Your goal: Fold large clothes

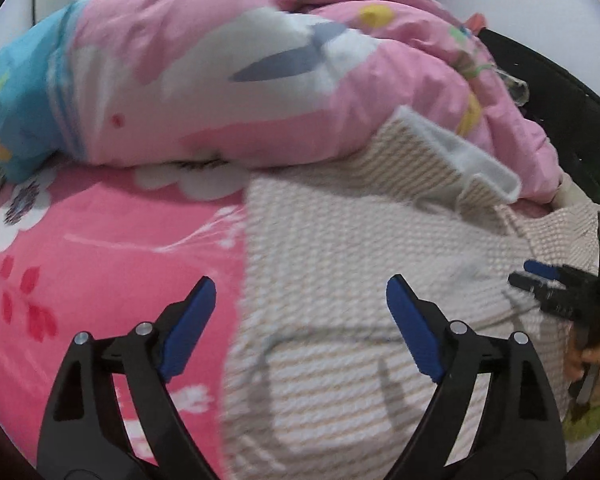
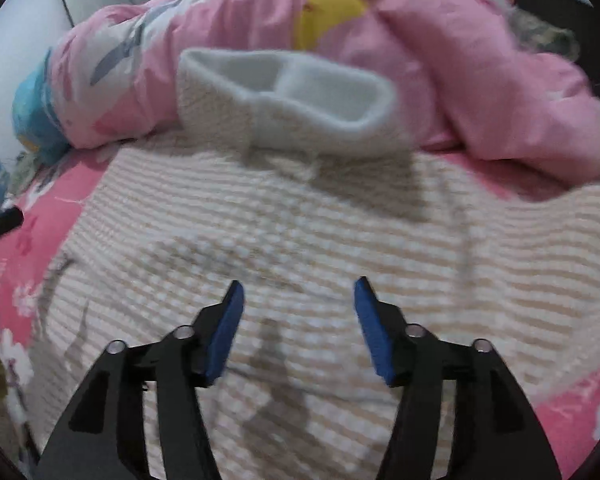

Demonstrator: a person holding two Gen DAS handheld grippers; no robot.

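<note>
Knit garment (image 2: pixel 340 240): beige/white fine stripes; collar lining (image 2: pixel 300 80) plain white. Bedsheet (image 1: pixel 100 240): hot pink w/ white and red flower print. Quilt (image 1: pixel 220 80): light pink w/ white, grey, yellow patches, blue end. Gripper pads (image 1: pixel 188 328): blue; arms black.

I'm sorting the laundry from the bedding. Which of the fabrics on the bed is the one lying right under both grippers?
The beige striped knit garment, lying under the left gripper and right gripper. The puffy pink quilt is bunched behind it; the pink floral sheet lies beneath.
</note>
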